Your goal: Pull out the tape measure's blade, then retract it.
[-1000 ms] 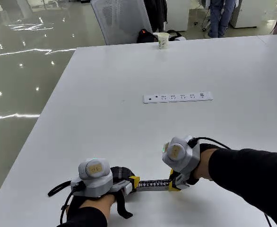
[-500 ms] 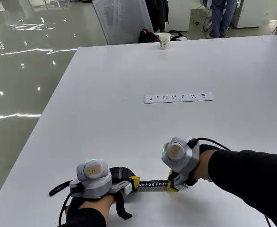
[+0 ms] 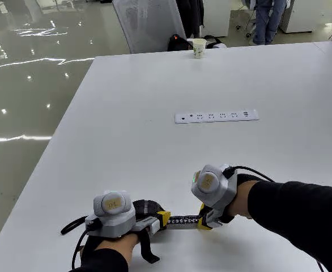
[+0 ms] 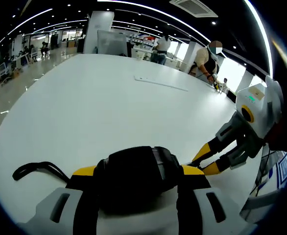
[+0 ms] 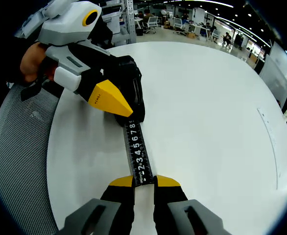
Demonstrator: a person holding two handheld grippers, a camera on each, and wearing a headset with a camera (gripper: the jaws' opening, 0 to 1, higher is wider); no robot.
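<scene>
Down at the near edge of the white desk (image 3: 154,141) in the head view, the two grippers face each other along one line. The left gripper (image 3: 153,220) has its jaws clenched on the tape measure's black case (image 3: 147,207). The right gripper (image 3: 203,222) sits just to the right, its yellow tips down at the desk. A short run of blade (image 3: 183,219) bridges them, low over the desk and level. A power strip (image 3: 216,116) lies well beyond, and a paper cup (image 3: 198,48) stands at the far edge.

Next, the left gripper view has the case (image 4: 136,176) sitting square between that gripper's own yellow-tipped jaws, which grasp it from both sides. Its wrist strap (image 4: 35,169) loops out onto the desk. The right gripper comes in from the right, jaws angled down toward the case.

Finally, the right gripper view gives the telling relation. The blade (image 5: 136,152) runs straight ahead from this gripper's jaws to the case (image 5: 130,90), printed numbers up. Its free end is pinched between the yellow tips. So the blade's long axis lines up with the right gripper's own direction, and the case lies dead ahead and near.

Judging by that, only a little blade is out. Any further draw, or a controlled return, should travel along this same line. The right gripper would do the moving while the left anchors the case; a sideways pull would likely kink the blade.
</scene>
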